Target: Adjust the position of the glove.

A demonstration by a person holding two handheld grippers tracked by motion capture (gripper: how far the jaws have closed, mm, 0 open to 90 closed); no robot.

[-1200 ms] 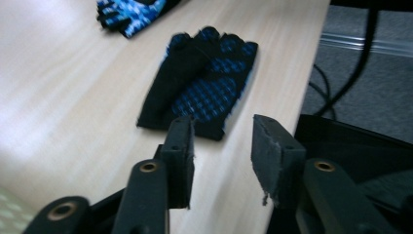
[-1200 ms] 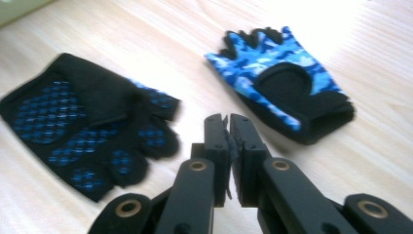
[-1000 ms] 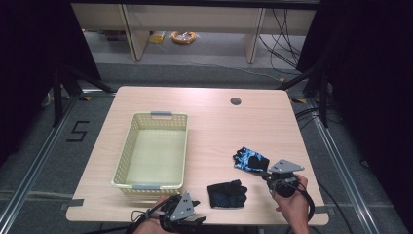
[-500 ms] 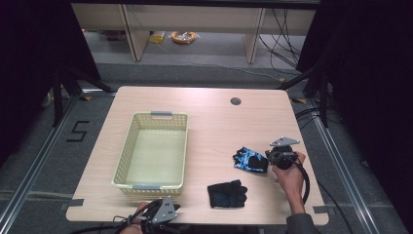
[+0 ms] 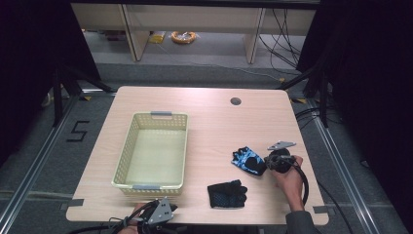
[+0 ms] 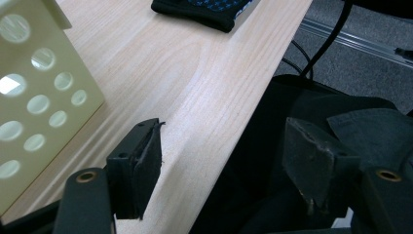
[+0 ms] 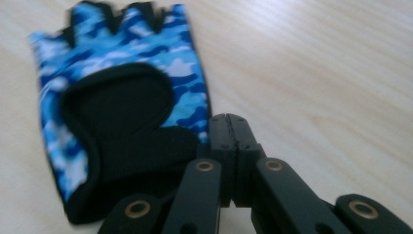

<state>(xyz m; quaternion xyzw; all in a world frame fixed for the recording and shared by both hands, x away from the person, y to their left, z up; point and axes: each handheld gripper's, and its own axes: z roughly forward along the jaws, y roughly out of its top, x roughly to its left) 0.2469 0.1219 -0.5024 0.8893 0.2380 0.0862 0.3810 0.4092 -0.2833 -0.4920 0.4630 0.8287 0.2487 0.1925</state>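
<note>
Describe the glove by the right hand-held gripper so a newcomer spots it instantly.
Start at the yellow basket on the wooden table, then look right, near the table's right edge. The blue camo glove lies flat beside the shut right hand-held gripper. The other glove, nearer the front edge, is almost all black.

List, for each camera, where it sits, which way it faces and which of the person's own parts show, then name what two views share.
High view: above the person's side, facing forward and down on the table; basket, both gloves, both hands.
Left gripper view: on the left claw, jaws apart, looking along the table's near edge at the black glove.
Right gripper view: on the right claw, jaws together, facing the blue glove.
Shared: high and right views both show the blue glove.
</note>
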